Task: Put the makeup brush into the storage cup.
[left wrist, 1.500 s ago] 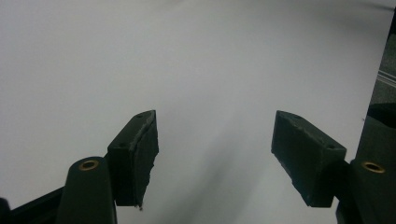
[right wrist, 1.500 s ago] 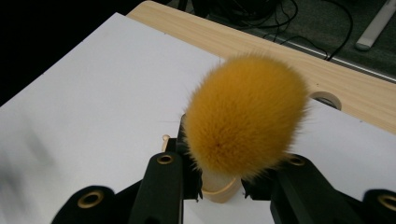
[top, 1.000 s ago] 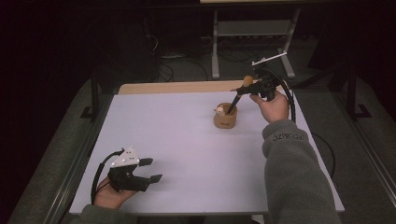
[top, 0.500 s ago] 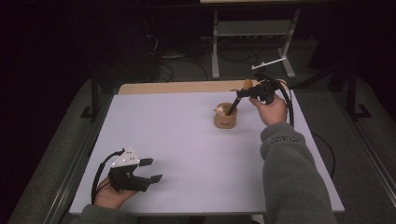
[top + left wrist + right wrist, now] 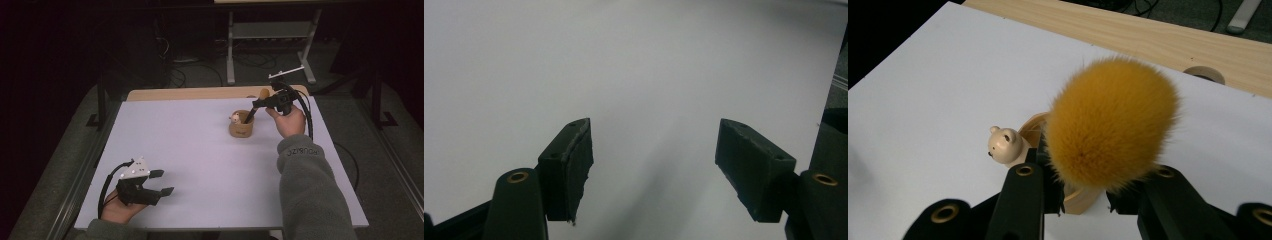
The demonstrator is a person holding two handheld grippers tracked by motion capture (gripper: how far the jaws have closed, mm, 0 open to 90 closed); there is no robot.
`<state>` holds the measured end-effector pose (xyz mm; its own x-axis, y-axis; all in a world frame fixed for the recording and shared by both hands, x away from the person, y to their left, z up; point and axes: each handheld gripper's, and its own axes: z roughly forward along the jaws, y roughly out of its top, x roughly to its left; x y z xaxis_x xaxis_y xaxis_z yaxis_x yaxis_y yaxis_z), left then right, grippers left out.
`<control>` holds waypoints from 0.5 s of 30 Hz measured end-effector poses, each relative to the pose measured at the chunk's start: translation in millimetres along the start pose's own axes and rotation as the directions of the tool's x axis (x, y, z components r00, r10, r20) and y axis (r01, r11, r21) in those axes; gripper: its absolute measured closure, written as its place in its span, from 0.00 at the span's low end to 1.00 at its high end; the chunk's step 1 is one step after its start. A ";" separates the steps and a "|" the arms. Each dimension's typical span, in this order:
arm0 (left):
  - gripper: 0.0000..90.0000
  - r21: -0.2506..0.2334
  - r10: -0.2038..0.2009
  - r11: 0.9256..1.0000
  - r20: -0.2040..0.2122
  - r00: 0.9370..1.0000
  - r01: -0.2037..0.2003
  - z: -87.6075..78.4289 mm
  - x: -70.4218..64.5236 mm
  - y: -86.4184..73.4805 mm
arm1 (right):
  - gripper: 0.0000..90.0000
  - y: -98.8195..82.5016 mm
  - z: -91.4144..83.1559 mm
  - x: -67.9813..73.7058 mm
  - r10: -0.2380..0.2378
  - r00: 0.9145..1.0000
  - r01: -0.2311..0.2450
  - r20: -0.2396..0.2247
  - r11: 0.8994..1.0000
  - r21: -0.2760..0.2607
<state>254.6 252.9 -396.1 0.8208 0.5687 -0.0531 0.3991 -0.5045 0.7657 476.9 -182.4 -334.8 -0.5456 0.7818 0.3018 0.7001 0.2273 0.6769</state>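
Sleeve print: pale letters across the cuff of the grey sleeve, seen upside down in the high view; too small and blurred to read with certainty.
Wooden cup: no legible text; a small bear's head with painted eyes and nose on the rim, no lettering.
Left gripper: no readable marking on the grey plate or black body.
Right gripper: no readable marking.
White table surface: no print or label.
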 end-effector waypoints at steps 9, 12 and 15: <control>0.34 0.000 0.000 1.000 0.003 1.000 0.000 1.4 -0.4 -0.3 | 0.79 -7.2 8.6 -1.6 0.015 1.000 -0.015 -0.008 1.000 -0.006; 0.34 -0.001 -0.003 1.000 0.003 1.000 0.003 1.6 -0.6 -0.3 | 0.79 -8.9 11.8 -1.7 0.012 1.000 -0.012 -0.016 1.000 -0.013; 0.34 -0.001 -0.001 1.000 0.003 1.000 0.001 1.6 -0.4 -0.5 | 0.79 -10.8 12.4 -2.6 0.016 1.000 -0.016 -0.019 0.999 -0.030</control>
<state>254.8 251.9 -397.5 0.8216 0.5674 -0.0557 0.3994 -0.5031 0.7664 476.5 -179.7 -351.2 -0.5431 0.7740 0.3254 0.6948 0.1967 0.6918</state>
